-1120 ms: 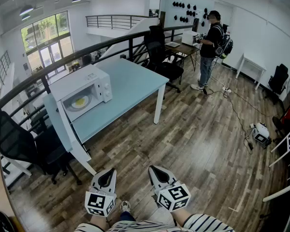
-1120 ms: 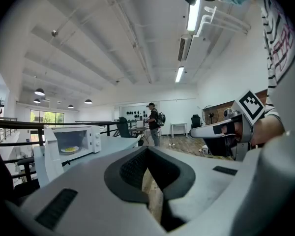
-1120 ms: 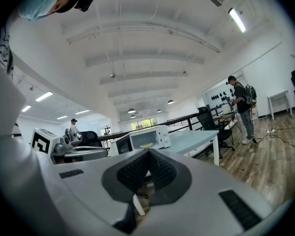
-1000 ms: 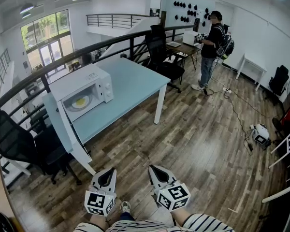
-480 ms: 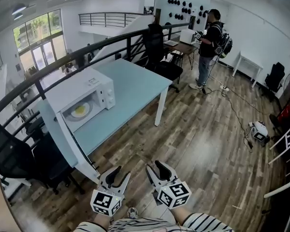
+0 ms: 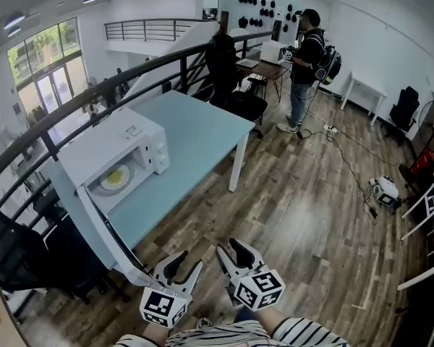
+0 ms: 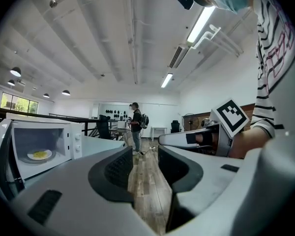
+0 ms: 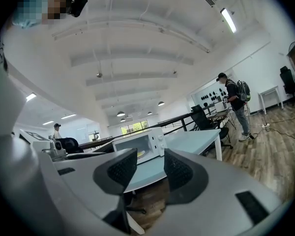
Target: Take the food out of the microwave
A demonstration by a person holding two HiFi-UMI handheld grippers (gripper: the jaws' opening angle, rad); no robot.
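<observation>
A white microwave (image 6: 119, 147) stands on a light blue table (image 6: 195, 132), its door (image 6: 94, 219) swung wide open toward me. Inside lies a plate of yellow food (image 6: 116, 179), which also shows in the left gripper view (image 7: 39, 155) and the right gripper view (image 8: 139, 154). My left gripper (image 6: 184, 264) and right gripper (image 6: 233, 251) hang side by side over the wooden floor, short of the table and near the door's edge. Both have just been opening their jaws, and nothing is between them (image 7: 145, 161) (image 8: 151, 168).
A person with a backpack (image 6: 304, 42) stands at a far desk. Black office chairs sit behind the table (image 6: 231, 85) and at the left (image 6: 14, 255). A black railing (image 6: 130, 74) runs behind the table. Cables and a small device (image 6: 383, 190) lie on the floor at right.
Both grippers' jaws went from shut to open. The grippers and the view have moved toward the table, so the microwave and its open door stand closer.
</observation>
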